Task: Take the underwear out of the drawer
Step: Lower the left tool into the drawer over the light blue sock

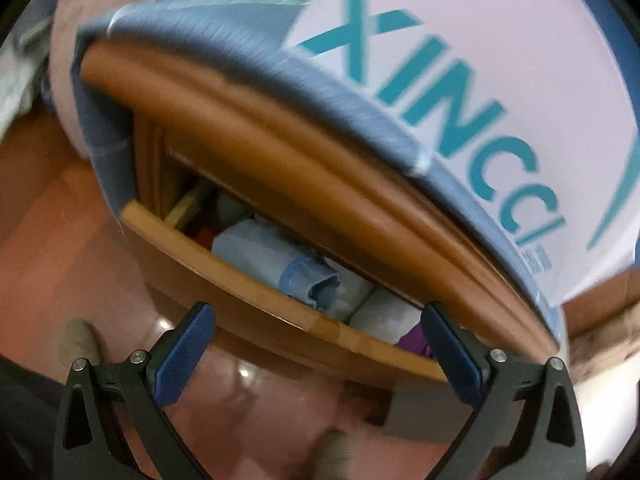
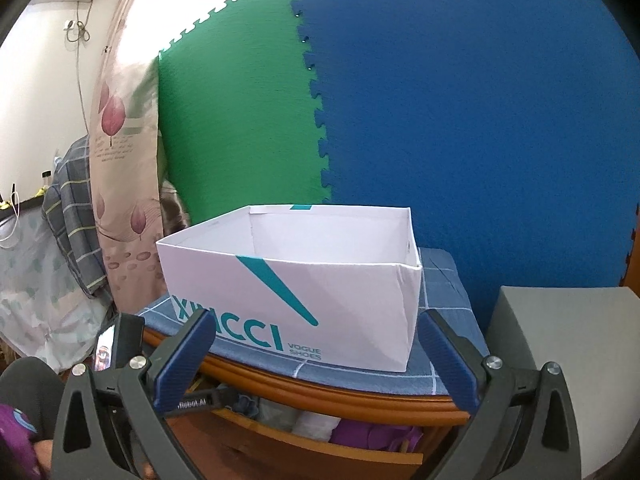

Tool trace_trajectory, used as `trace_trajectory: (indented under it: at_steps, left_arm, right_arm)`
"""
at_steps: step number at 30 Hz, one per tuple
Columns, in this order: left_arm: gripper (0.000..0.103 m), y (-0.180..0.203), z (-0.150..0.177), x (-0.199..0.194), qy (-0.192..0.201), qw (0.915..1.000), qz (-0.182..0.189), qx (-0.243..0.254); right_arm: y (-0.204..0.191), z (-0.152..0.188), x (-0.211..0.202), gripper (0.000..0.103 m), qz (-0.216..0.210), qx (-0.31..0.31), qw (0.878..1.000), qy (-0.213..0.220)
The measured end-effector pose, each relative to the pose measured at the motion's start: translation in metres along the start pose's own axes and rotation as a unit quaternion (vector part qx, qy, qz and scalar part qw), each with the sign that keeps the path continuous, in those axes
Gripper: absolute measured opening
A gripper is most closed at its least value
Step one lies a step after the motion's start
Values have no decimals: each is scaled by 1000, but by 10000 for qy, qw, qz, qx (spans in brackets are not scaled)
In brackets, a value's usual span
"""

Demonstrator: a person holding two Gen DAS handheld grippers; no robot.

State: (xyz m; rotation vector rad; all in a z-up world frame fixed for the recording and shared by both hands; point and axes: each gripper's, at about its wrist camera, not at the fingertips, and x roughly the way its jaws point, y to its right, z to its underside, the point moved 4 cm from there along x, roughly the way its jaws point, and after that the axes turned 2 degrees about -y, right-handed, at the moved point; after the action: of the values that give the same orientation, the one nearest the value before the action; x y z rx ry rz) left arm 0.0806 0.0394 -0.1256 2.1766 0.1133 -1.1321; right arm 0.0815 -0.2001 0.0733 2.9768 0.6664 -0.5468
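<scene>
**Q:** What are the two grippers doing?

**A:** The left gripper (image 1: 318, 320) has its blue-padded jaws spread wide apart and holds nothing. It hovers just in front of the open wooden drawer (image 1: 256, 300), looking down into it. The right gripper (image 2: 316, 330) also has its jaws wide apart and empty. It is raised higher, facing a white shoe box (image 2: 304, 292) that stands on a blue checked cloth (image 2: 444, 280) covering the top of the cabinet.

**Q:** Where is the underwear?

**A:** Inside the drawer, rolled into bundles packed side by side. A light blue roll (image 1: 276, 260) lies nearest the front panel, with a white roll (image 1: 384, 316) beside it and something purple (image 1: 414, 338) at the end.

**Q:** How should the next step go?

**A:** I judge the left gripper is about to reach in. It should come down over the front panel, straddle one roll across its width, and close on the middle so the bundle stays rolled, then lift straight up to clear the cabinet's overhanging edge.

**Q:** What can't be made out?

**A:** The left view is blurred. The back of the drawer is hidden under the cabinet top, and dark and red items there are unidentifiable. The box's floor is hidden by its front wall.
</scene>
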Motion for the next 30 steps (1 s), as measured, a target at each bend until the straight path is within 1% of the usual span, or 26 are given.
trace_trajectory:
  at_steps: [3, 5, 6, 10, 12, 14, 15, 19, 24, 27, 29, 30]
  left_arm:
    - [98, -8, 2, 12, -100, 9995, 94, -296]
    - [91, -13, 4, 21, -226, 9986, 104, -472]
    - [91, -15, 2, 24, -279, 9981, 121, -536]
    - [91, -26, 5, 42, -483, 9951, -74, -856]
    - [91, -39, 9, 50, -692, 9903, -198, -1191]
    - [99, -45, 11, 56, -788, 9854, -95, -1509]
    - [99, -46, 11, 57, -794, 9847, -105, -1545]
    - [103, -41, 8, 55, -675, 9890, -360, -1267]
    - [102, -36, 8, 56, -748, 9880, -488, -1257]
    - [95, -33, 5, 49, -707, 9900, -481, -1124]
    - [86, -30, 7, 43, -610, 9923, -558, -923]
    - [84, -27, 7, 39, -587, 9928, -576, -865]
  right_arm:
    - [2, -1, -2, 103, -16, 29, 10000, 2]
    - [4, -1, -3, 103, -44, 58, 10000, 7]
    - [5, -1, -3, 103, -54, 69, 10000, 2]
    - [6, -1, -3, 103, -97, 91, 9999, -46]
    - [8, -2, -4, 103, -111, 96, 9999, -48]
    - [8, -2, -5, 103, -118, 103, 9999, -46]
    - [9, -2, -4, 103, -124, 109, 9998, -52]
    - [9, 0, -3, 103, -158, 137, 9997, -128]
    - [8, 3, 2, 103, -164, 121, 9994, -265]
    - [10, 6, 5, 103, -112, 135, 9992, -363]
    - [14, 6, 6, 103, -83, 218, 9990, -392]
    - [17, 6, 7, 103, -72, 264, 9988, -407]
